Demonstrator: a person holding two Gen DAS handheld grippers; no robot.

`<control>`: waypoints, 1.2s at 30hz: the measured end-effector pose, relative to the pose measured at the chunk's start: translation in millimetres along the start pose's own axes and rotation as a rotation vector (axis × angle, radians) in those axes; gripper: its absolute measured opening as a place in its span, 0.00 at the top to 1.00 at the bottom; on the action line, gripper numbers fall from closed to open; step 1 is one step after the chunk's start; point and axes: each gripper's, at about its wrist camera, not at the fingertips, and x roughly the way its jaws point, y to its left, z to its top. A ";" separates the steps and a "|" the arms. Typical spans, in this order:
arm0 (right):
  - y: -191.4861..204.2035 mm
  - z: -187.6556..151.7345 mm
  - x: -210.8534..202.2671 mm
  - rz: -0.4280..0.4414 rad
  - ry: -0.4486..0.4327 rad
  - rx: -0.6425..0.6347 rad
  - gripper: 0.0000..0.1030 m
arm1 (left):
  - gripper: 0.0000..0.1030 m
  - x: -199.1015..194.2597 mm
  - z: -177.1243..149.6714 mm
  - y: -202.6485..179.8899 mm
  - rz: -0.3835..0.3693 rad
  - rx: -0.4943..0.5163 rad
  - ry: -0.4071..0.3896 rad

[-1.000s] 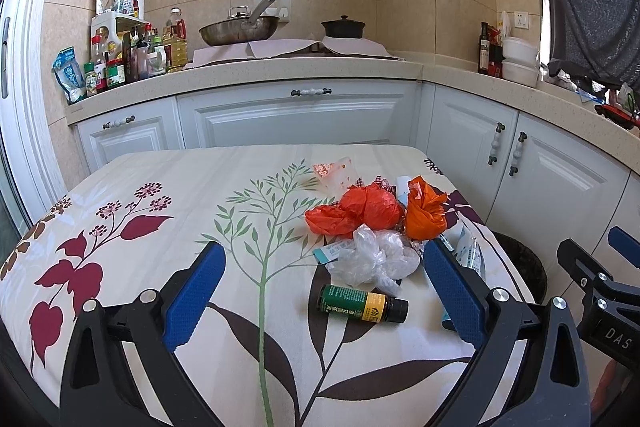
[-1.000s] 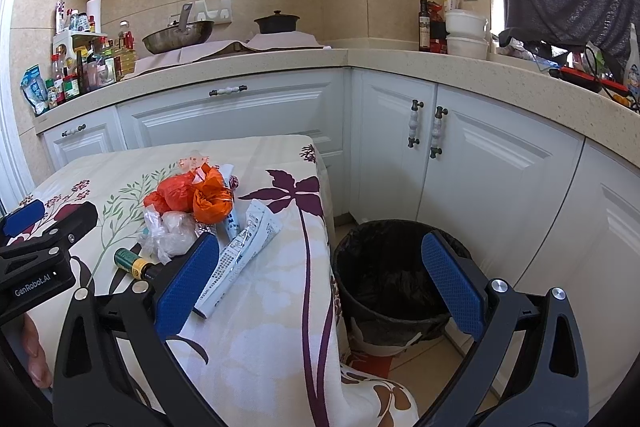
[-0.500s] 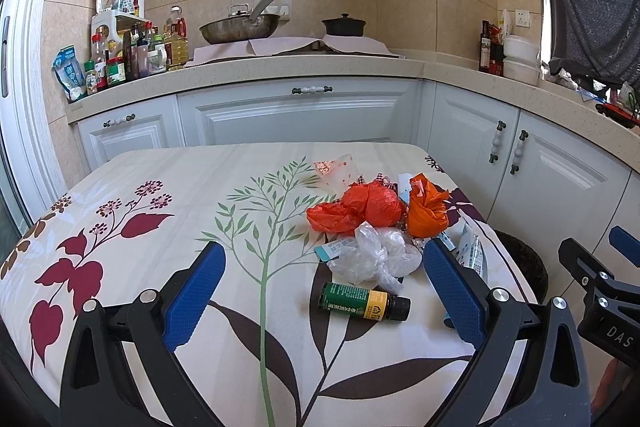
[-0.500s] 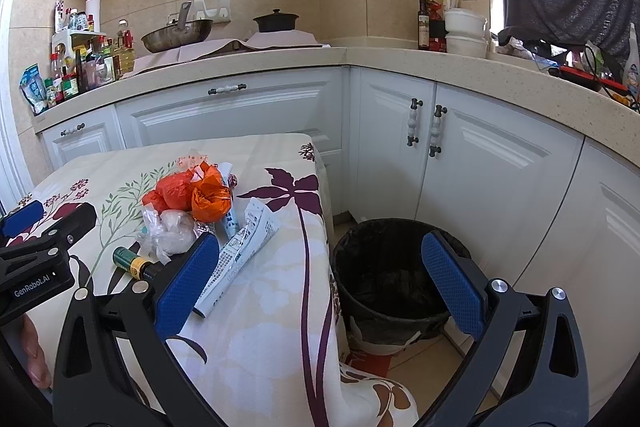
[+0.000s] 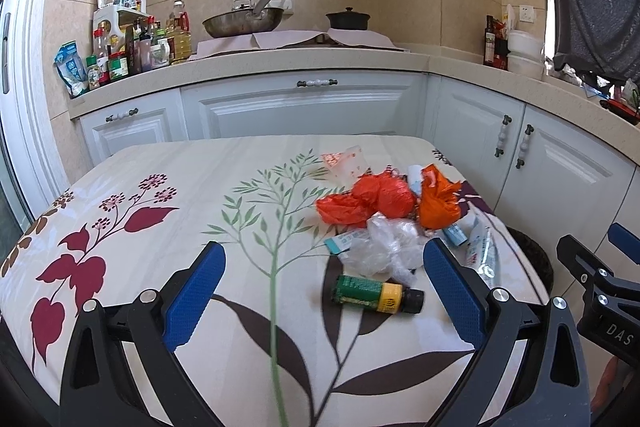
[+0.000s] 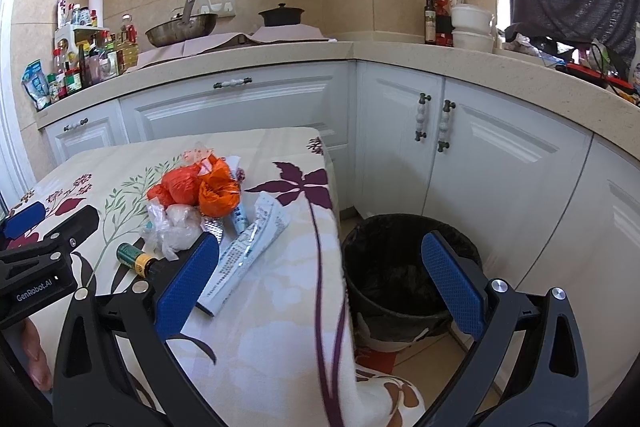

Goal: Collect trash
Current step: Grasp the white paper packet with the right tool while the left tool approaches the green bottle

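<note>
Both tongs gape wide and hold nothing. The left gripper (image 5: 322, 291) hangs over the table (image 5: 168, 163), the small bottle (image 5: 376, 295) lying on its side between its fingers. The right gripper (image 6: 320, 277) hangs past the table edge, above the black bin (image 6: 400, 275) on the floor. The trash sits bunched near that corner: two orange bags (image 5: 384, 197), one clear bag (image 5: 384, 245), a flattened tube (image 6: 248, 247), a few small wrappers. Nothing lies between heap and bin.
</note>
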 end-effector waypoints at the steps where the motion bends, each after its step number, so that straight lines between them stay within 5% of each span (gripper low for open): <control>1: 3.8 -1.0 2.0 0.006 0.004 -0.003 0.04 | 0.06 0.6 -0.6 2.5 0.002 0.001 0.002; 13: 43.3 -8.8 50.1 0.067 0.165 -0.033 0.05 | 0.06 16.5 -12.9 31.8 0.024 -0.006 0.076; 19: 49.4 -11.7 65.6 0.088 0.259 -0.055 0.27 | 0.06 24.7 -16.6 34.2 0.001 -0.018 0.106; 26: 47.7 -15.0 72.3 0.136 0.319 -0.054 0.71 | 0.06 30.4 -18.1 25.2 -0.027 -0.008 0.129; 36: 28.0 -15.4 56.1 0.147 0.285 -0.041 0.81 | 0.06 40.7 -15.5 -3.1 -0.050 0.030 0.184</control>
